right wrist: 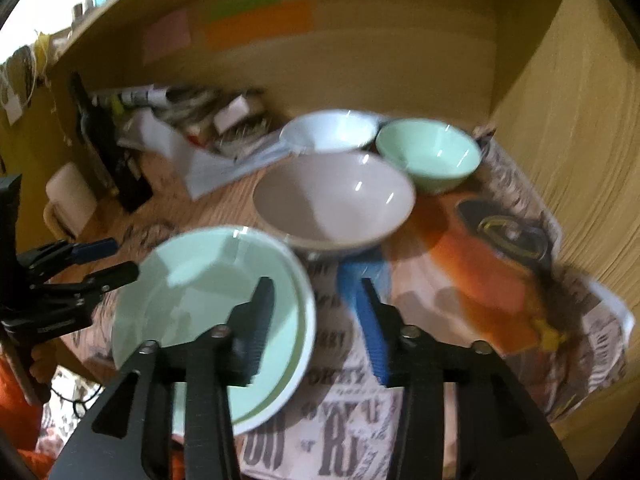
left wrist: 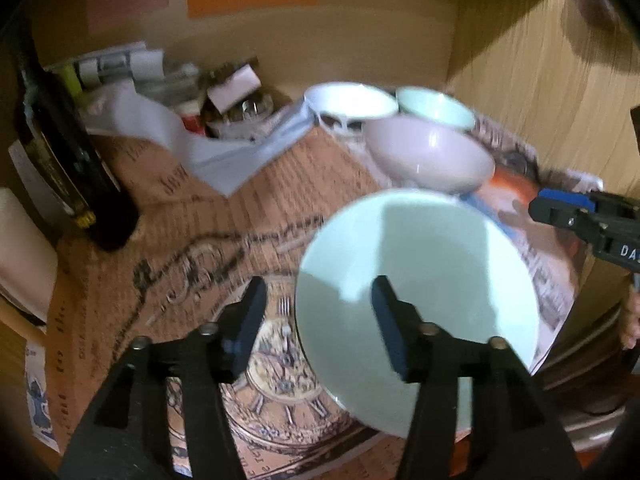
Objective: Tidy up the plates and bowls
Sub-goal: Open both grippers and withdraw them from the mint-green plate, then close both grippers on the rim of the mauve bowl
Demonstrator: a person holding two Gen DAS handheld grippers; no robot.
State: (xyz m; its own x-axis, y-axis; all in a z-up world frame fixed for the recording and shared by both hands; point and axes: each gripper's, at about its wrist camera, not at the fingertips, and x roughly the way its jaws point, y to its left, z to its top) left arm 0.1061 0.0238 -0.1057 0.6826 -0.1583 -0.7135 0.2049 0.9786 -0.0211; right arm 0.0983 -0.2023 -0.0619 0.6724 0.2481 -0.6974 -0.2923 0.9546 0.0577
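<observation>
A mint plate lies on a white plate at the front of the paper-covered shelf. My left gripper is open and straddles the plate's left rim, one finger outside and one over the plate, with neither pad pressing. My right gripper is also open, straddling the right rim of the mint plate. Each gripper shows in the other's view: the right gripper and the left gripper. Behind stand a pink bowl, a green bowl and a white bowl.
A dark bottle stands at the left, beside a white roll. Loose papers and small clutter fill the back left. Wooden walls close the shelf at the back and right. Printed newspaper covers the surface.
</observation>
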